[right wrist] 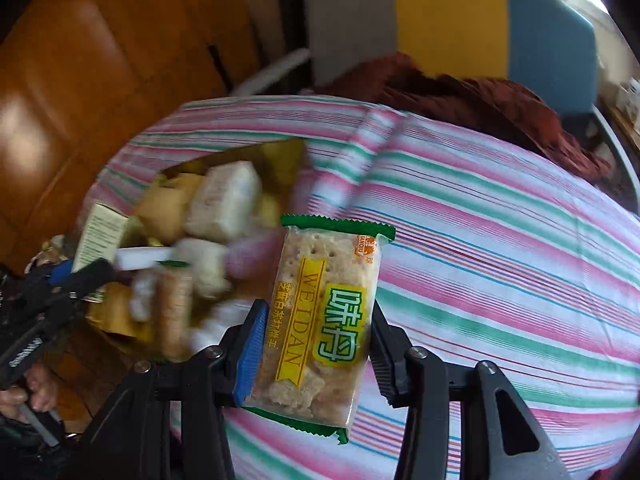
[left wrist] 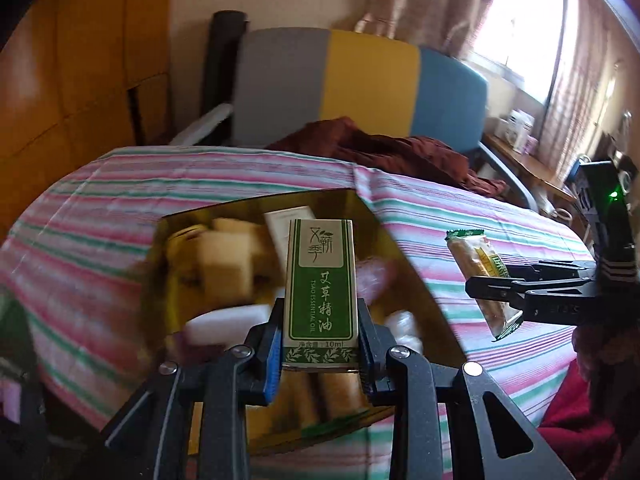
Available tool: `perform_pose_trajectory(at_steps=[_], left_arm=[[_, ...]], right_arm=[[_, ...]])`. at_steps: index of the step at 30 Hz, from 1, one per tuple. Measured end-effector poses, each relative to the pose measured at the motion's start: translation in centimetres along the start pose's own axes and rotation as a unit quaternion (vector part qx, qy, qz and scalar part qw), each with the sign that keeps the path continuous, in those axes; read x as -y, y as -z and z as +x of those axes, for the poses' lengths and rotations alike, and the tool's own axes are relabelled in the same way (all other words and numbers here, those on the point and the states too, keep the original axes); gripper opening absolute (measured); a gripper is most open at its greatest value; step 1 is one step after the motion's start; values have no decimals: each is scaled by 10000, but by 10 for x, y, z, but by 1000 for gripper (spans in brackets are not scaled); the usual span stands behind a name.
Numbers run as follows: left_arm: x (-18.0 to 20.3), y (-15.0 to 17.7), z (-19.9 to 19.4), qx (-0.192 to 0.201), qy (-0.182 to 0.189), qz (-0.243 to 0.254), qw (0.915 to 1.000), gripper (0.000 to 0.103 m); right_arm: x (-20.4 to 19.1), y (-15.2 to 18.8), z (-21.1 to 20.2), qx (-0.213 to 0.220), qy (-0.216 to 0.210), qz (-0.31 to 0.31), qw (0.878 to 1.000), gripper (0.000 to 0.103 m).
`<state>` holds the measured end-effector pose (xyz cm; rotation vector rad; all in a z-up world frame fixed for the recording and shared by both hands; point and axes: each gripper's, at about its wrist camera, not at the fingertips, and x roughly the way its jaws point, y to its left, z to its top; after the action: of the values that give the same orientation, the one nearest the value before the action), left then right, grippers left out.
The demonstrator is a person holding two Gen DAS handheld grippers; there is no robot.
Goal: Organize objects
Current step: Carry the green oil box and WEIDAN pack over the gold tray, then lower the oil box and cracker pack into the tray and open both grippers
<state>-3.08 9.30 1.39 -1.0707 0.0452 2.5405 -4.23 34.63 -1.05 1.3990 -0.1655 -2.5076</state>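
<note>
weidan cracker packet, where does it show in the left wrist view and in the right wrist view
Left wrist view: the cracker packet is at the right edge, clamped in the right gripper, over the striped cloth.
Right wrist view: centre foreground, between the two fingers, label facing the camera.
Shared landmark: the gold box of snacks, left of the packet in both.

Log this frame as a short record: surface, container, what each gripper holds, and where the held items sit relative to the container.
surface: striped cloth
container: open gold box, filled with snacks
left gripper: shut on the oil carton, upright, over the box
right gripper: shut on the biscuit pack, over the cloth, to the right of the box
background: tricolour chair, dark red fabric
</note>
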Motion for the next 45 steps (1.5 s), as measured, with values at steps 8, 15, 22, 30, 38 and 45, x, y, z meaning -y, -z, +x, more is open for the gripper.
perform_pose_trajectory(at_steps=[8, 15, 22, 30, 38, 45], left_arm=[[-25, 30, -16, -50, -300, -83, 9995, 31], [-28, 41, -6, -207, -274, -101, 9994, 31], [-26, 43, 5, -327, -231, -82, 9992, 31], [-27, 42, 22, -445, -230, -101, 9987, 31], [-28, 40, 44, -577, -261, -109, 9979, 31], [-31, 37, 54, -579, -345, -86, 9977, 31]], right_arm=[[-67, -1, 15, -42, -351, -410, 9985, 47], [-85, -1, 25, -114, -309, -573, 9978, 47], [-88, -5, 29, -148, -243, -622, 9977, 47], [-86, -6, 33, -225, -205, -632, 9975, 47], [-75, -3, 36, -298, -114, -529, 9981, 48], [-68, -2, 36, -306, -96, -419, 9986, 48]])
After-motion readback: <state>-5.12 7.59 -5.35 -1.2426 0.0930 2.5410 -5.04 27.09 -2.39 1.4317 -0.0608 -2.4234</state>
